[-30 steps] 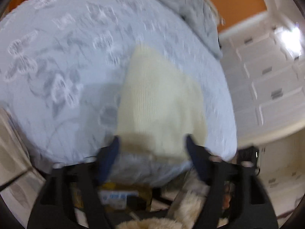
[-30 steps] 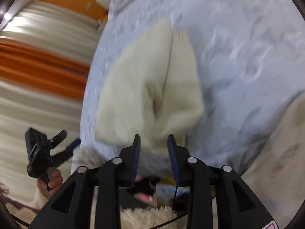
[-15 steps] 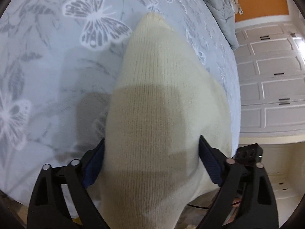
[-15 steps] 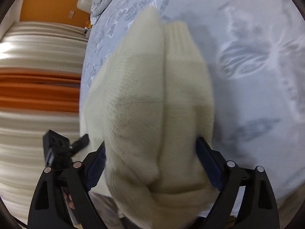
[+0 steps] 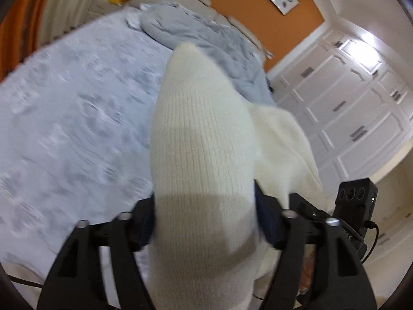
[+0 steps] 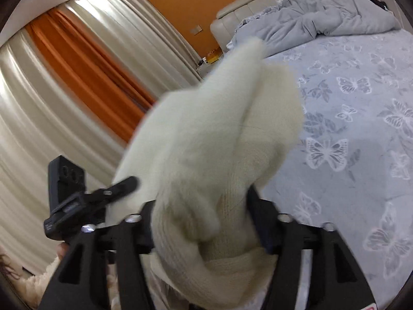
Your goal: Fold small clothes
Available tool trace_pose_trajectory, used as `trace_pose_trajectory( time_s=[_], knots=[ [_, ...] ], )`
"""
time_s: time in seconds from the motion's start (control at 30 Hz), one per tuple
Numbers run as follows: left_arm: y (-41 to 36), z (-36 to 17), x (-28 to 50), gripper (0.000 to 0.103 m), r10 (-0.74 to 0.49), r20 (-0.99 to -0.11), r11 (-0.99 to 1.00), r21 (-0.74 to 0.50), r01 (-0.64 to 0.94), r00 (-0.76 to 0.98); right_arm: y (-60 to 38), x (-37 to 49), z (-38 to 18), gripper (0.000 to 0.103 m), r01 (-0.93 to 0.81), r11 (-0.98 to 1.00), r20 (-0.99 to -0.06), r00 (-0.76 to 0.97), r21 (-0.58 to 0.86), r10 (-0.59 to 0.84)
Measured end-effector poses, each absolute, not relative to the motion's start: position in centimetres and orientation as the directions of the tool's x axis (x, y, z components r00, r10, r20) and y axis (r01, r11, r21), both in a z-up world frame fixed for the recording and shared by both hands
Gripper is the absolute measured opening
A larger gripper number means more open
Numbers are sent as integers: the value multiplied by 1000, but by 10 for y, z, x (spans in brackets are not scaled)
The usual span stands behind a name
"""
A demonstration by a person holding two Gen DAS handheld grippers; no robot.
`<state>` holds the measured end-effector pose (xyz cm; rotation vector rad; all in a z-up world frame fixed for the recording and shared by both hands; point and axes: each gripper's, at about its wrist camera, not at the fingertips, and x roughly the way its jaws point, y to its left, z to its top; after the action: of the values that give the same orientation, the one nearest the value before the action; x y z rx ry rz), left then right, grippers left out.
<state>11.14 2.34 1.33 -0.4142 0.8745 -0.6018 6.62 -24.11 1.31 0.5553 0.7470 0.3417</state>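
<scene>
A cream knitted garment (image 5: pixel 204 155) fills the middle of both views, raised off the blue butterfly-print bed (image 5: pixel 72 118). My left gripper (image 5: pixel 205 222) is shut on one part of it, its blue pads pressed against the knit on both sides. My right gripper (image 6: pixel 204 222) is shut on another part of the same garment (image 6: pixel 219 134), which bunches into a roll between the fingers. The fingertips of both grippers are hidden by the cloth. The right gripper also shows at the right of the left wrist view (image 5: pixel 356 201), and the left gripper at the left of the right wrist view (image 6: pixel 77 196).
A rumpled grey duvet (image 6: pixel 322 18) lies at the head of the bed by a beige padded headboard (image 6: pixel 240 5). White wardrobe doors (image 5: pixel 361 108) stand to the right of the bed. Orange and cream curtains (image 6: pixel 77 72) hang to the left.
Both grippers have closed on the cream garment and lifted it off the bed. The views have tilted up from the bedspread to the room.
</scene>
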Motion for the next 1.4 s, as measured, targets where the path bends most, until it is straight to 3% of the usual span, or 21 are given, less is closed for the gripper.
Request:
trace_pose_trajectory(
  time_s=[0.07, 0.1, 0.17, 0.27, 0.37, 0.47, 0.53, 0.57, 0.6, 0.67, 0.77, 0.8, 0.9, 1.07, 1.23, 1.4],
  knots=[
    [35, -11, 123, 87, -542, -669, 838, -476, 267, 508, -244, 73, -19, 64, -31, 834, -606, 672, 551, 426],
    [39, -32, 129, 86, -483, -725, 874, -426, 232, 490, -249, 79, -43, 56, 45, 858, -680, 631, 512, 373],
    [46, -63, 135, 81, -420, -784, 907, -377, 186, 458, -253, 78, -69, 40, 126, 830, -717, 584, 543, 381],
    [61, -86, 127, 80, -357, -816, 934, -325, 151, 455, -247, 69, -65, 44, 101, 821, -693, 599, 562, 401],
    [68, -94, 126, 81, -375, -817, 925, -359, 121, 438, -231, 83, -67, 64, 59, 874, -743, 556, 482, 372],
    [65, -102, 131, 85, -370, -827, 924, -377, 71, 423, -231, 101, -97, 65, 113, 879, -791, 501, 463, 352],
    [57, -117, 134, 84, -370, -844, 923, -382, 49, 390, -227, 105, -112, 54, 132, 849, -785, 473, 512, 401],
    [54, -122, 131, 86, -351, -856, 931, -364, 40, 380, -225, 107, -118, 33, 133, 836, -778, 465, 532, 422],
    [52, -130, 134, 85, -343, -863, 935, -353, 41, 370, -219, 111, -129, 22, 133, 833, -787, 435, 538, 439],
    [48, -137, 136, 85, -326, -873, 943, -328, 57, 363, -209, 112, -145, 20, 140, 845, -818, 375, 516, 437],
    [42, -135, 139, 83, -293, -883, 956, -280, 89, 366, -197, 106, -124, 17, 107, 889, -835, 408, 445, 369],
    [41, -129, 138, 78, -287, -884, 958, -271, 97, 368, -194, 102, -113, 17, 92, 902, -830, 439, 422, 344],
    [33, -104, 130, 75, -250, -870, 968, -211, 139, 425, -189, 91, -92, 20, 95, 914, -809, 508, 393, 295],
    [18, -85, 118, 75, -185, -856, 982, -141, 126, 482, -189, 99, -134, 21, 166, 916, -870, 412, 364, 271],
    [6, -53, 94, 86, -74, -808, 994, -9, 113, 584, -190, 65, -60, 25, 139, 932, -798, 567, 333, 201],
    [-5, -32, 70, 89, -39, -768, 993, 40, 109, 639, -188, 19, -17, 52, 165, 952, -759, 644, 257, 94]
  ],
)
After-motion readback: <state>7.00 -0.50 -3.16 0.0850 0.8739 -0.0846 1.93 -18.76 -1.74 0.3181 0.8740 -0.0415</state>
